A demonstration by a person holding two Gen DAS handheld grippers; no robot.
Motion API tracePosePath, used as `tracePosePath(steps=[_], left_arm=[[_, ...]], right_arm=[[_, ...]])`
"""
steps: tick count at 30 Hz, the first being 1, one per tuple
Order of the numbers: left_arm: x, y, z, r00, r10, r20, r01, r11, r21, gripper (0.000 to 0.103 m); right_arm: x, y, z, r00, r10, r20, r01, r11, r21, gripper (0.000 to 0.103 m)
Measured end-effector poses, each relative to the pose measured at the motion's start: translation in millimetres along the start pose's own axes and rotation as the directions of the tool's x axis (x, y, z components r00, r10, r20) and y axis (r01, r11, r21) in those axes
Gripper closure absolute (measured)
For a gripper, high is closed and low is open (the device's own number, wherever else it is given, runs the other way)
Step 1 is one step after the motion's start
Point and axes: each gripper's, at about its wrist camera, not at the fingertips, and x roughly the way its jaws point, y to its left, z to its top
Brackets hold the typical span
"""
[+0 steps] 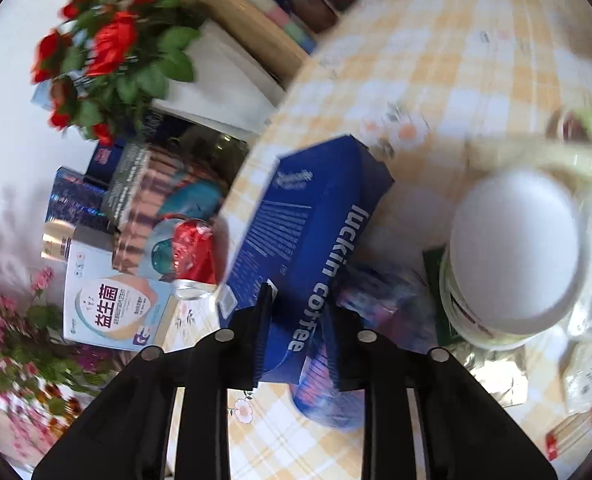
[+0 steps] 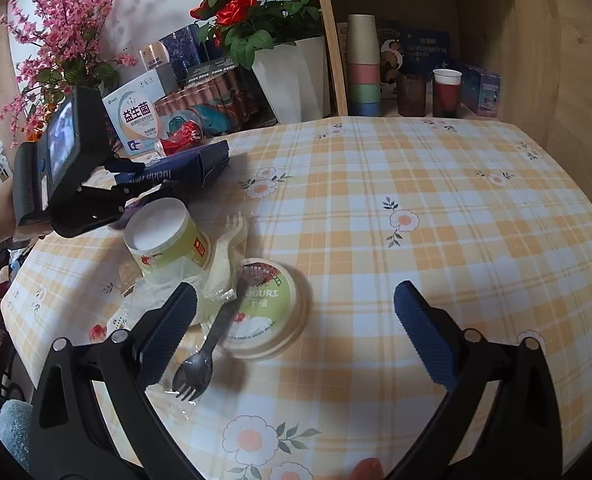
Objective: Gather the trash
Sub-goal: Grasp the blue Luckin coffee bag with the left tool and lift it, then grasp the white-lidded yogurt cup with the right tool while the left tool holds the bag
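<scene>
A blue luckin coffee box (image 1: 308,232) is tilted over the checked table, and my left gripper (image 1: 298,308) is shut on its near end, one pad on each side. The right wrist view shows the same box (image 2: 183,168) held at the table's left side by the left gripper (image 2: 143,182). My right gripper (image 2: 296,292) stands open above the tablecloth with nothing between its fingers. Just before it lie a green yogurt lid (image 2: 267,312) and a black plastic spork (image 2: 199,368). An upturned yogurt cup (image 2: 163,236) sits beside them. A crushed red can (image 1: 193,256) lies behind the box.
Red roses in a white pot (image 2: 291,76), pink flowers (image 2: 55,40) and a white probiotics box (image 2: 135,120) crowd the back left. A wooden shelf (image 2: 416,92) behind the table holds stacked cups and small boxes. Clear wrappers (image 2: 143,312) lie near the cup.
</scene>
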Motion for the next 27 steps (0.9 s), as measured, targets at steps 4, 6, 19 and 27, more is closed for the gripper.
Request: tracePosePath(steps=[4,6,19,27], left_arm=[[-14,54,-13,0.992,-0.115,0.049,0.124,0.951,-0.284,0.083],[-17,74,-25,0.985,-0.162,0.063,0.173,0.903,-0.394,0.084],[15,134,-103,0.944,-0.317,0.091,0.268,0.577,-0.771,0.086],[12,134,-135,0.94,-0.281,0.194,0.302,0.421,-0.855,0.09]], right_arm=[[1,5,7,1.0,0.012,0.008,-0.012,1.0,-0.014,0.006],[2,10,10,1.0,0.018,0.007,-0.018,1.0,-0.023,0.006],[16,28,25,0.999,0.034,-0.007,-0.035,0.998,-0.061,0.006],[32,55,39,0.997,0.047,-0.062,-0.057,0.984,-0.17,0.006]])
